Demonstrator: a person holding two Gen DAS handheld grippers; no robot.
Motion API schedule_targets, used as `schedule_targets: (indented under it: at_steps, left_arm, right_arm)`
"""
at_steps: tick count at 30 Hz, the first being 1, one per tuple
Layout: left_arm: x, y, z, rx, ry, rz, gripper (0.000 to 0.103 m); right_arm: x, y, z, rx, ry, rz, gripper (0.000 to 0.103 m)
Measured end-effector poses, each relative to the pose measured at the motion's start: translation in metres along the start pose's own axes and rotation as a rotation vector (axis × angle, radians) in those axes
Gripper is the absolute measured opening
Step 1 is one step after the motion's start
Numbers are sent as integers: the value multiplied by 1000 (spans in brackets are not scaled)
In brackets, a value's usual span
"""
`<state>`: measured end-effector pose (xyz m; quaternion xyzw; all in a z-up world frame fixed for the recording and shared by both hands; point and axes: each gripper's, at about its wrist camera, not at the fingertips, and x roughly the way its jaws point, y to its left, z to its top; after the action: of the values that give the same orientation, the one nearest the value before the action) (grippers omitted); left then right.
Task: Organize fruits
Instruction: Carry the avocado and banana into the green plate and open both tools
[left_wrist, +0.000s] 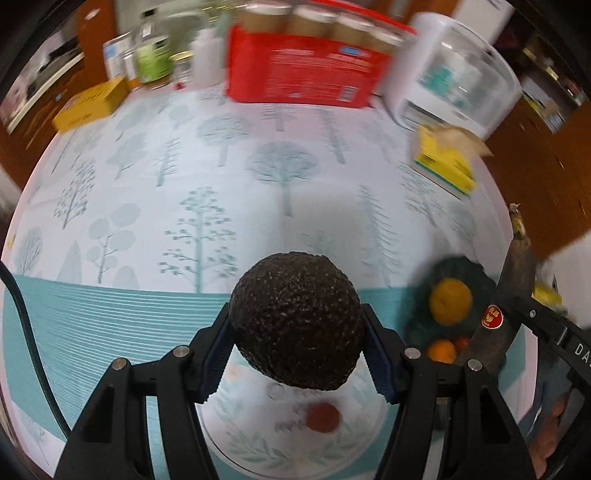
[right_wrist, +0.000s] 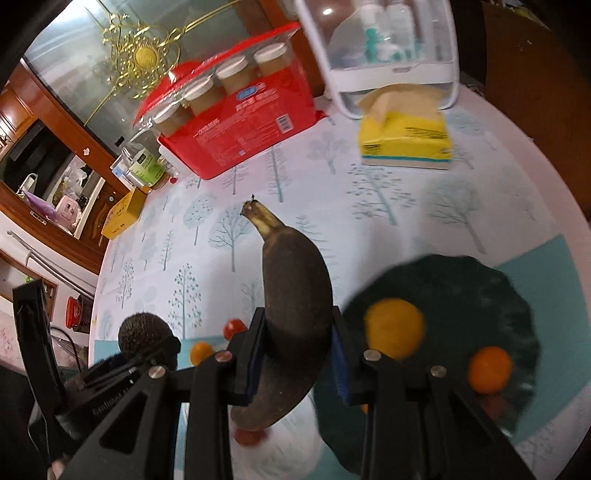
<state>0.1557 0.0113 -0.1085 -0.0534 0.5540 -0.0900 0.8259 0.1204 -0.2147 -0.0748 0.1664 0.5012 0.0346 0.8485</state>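
Observation:
My left gripper (left_wrist: 297, 343) is shut on a dark, bumpy avocado (left_wrist: 297, 321) and holds it above a white leaf-patterned plate (left_wrist: 255, 443) with a small red tomato (left_wrist: 324, 417) on it. My right gripper (right_wrist: 297, 354) is shut on a blackened banana (right_wrist: 295, 295), lifted off the table. At the right sits a dark green plate (right_wrist: 480, 288) holding a yellow fruit (right_wrist: 394, 328) and an orange fruit (right_wrist: 490, 369). In the left wrist view the green plate (left_wrist: 458, 269), the yellow fruit (left_wrist: 450, 301) and the banana (left_wrist: 517, 273) show at the right. The avocado (right_wrist: 146, 334) shows at the lower left of the right wrist view.
A red pack of jars (right_wrist: 236, 122), a yellow tissue box (right_wrist: 404, 140), a white clear-lidded container (right_wrist: 380, 51), bottles (right_wrist: 142, 168) and a yellow carton (right_wrist: 123, 214) line the far side of the tree-patterned tablecloth (left_wrist: 221, 166). Small tomatoes (right_wrist: 234, 328) lie near the white plate (right_wrist: 291, 439).

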Motion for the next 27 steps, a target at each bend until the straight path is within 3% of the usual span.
schedule_targets:
  at_steps: [6,11,19,27]
  left_arm:
    - [-7,-56,-18,133,21,-64,63]
    - [4,-97,-30,227,55,-95,63]
    - [45,-140,-41,331,121,-98,63]
    - [81,-151,-37,340,175,-77,63]
  right_arm:
    - [-38,-45,-23,-18,-4,-100,32]
    - [-46,-74,-39,-15,8,-161,32]
    - [-17,-92,-58,-28,90,-177,32]
    - [9,-97,-60,-53,125,-156,32]
